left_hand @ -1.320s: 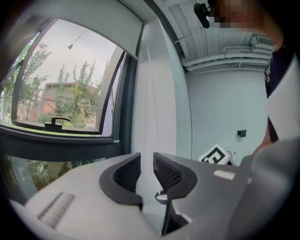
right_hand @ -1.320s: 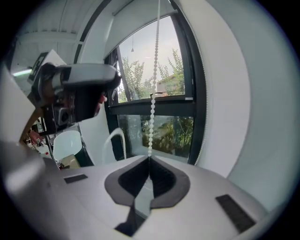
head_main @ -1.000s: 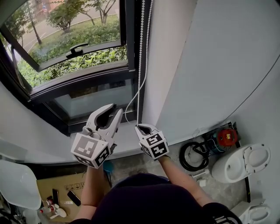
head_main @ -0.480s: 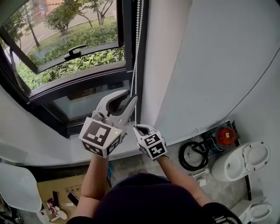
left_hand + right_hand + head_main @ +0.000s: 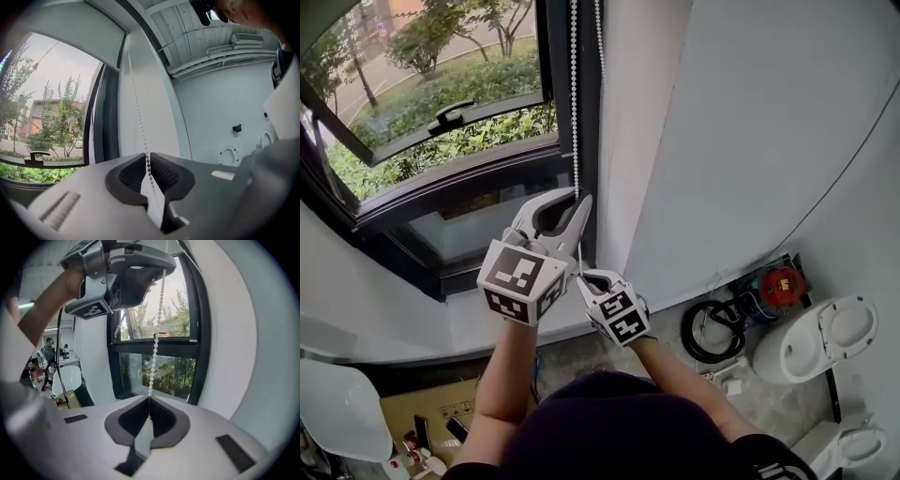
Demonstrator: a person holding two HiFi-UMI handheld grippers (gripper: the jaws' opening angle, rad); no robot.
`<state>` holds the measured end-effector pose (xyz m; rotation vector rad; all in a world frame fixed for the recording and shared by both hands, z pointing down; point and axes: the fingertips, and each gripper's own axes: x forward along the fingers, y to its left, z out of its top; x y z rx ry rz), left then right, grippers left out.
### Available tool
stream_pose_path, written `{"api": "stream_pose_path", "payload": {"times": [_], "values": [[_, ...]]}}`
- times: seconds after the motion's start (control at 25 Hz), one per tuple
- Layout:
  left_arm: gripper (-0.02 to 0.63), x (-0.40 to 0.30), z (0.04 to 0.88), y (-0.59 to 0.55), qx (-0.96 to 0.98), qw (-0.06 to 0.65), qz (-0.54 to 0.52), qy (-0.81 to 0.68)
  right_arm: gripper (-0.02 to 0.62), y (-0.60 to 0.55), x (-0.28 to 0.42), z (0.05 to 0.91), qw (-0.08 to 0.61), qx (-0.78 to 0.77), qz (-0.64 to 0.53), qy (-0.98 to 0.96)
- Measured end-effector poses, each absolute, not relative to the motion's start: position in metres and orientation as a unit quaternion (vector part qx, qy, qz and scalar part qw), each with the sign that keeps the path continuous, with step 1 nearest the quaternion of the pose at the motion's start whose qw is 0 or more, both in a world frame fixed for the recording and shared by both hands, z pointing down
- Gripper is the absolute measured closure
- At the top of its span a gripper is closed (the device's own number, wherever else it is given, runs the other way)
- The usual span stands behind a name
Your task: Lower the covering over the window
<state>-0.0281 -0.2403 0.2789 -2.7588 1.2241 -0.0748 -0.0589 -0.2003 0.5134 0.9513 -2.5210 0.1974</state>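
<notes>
Now left claw (image 5: 577, 199) sits higher on the bead chain (image 5: 574, 103), jaws just closing to pinch it. Right claw (image 5: 583, 277) clamps the chain below. Blind (image 5: 70, 40) is high on the window (image 5: 441, 103); next pull looks ready.

Grey floor (image 5: 750, 389) beneath the window wall. On its right part stand a white toilet (image 5: 825, 342) and a second white fixture (image 5: 853, 448), with a coiled black hose (image 5: 722, 314) and a red-topped device (image 5: 778, 281) just beside them near the wall. On its left part lie a flat cardboard sheet (image 5: 422, 403) bearing several small items, too small to identify, and a rounded white shell (image 5: 337, 403).
</notes>
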Motion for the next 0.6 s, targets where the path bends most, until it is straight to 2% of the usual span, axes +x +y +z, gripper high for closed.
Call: {"api": "stream_pose_path", "payload": {"times": [0.28,0.6], "values": [[0.581,-0.029,0.286,-0.237,-0.917,0.050,-0.018,0.394,0.581,-0.203,-0.059,0.521,0.226,0.338,0.081,-0.910],[0.581,-0.041,0.331,-0.238,-0.913,0.003,-0.020,0.408,0.581,-0.194,-0.059,0.560,0.264,0.326,0.091,-0.903]]}}
